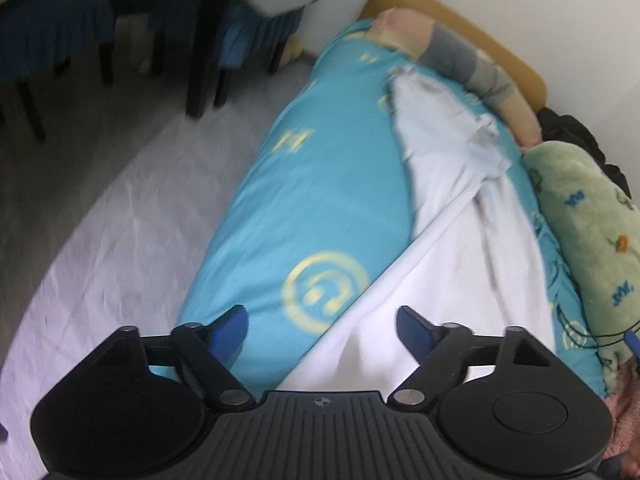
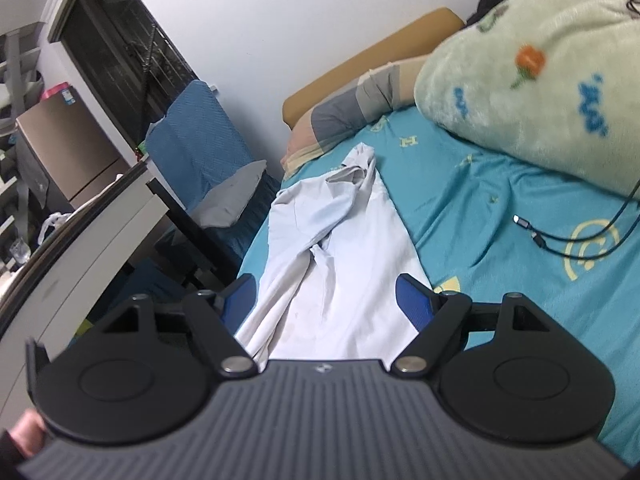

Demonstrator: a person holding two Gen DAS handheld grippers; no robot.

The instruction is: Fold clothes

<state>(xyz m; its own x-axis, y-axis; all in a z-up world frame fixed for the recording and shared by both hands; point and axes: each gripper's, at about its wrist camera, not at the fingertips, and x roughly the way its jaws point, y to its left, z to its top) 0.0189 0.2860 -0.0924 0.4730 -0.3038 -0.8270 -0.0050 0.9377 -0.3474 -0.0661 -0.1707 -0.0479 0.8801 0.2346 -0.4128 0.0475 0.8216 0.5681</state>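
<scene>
A white garment (image 1: 460, 216) lies crumpled lengthwise on the turquoise bed sheet (image 1: 320, 184); in the right wrist view the white garment (image 2: 340, 240) runs from near my fingers toward the pillow. My left gripper (image 1: 322, 320) is open, hovering over the garment's near edge and the sheet. My right gripper (image 2: 324, 292) is open, its blue pads either side of the garment's near end, holding nothing.
A green fleece blanket (image 2: 532, 80) is bunched on the bed's right side, with black cables (image 2: 580, 236) beside it. A striped pillow (image 2: 360, 104) lies at the tan headboard (image 2: 380, 52). Blue-covered chairs (image 1: 60, 28) and a desk (image 2: 80, 248) stand beside the bed.
</scene>
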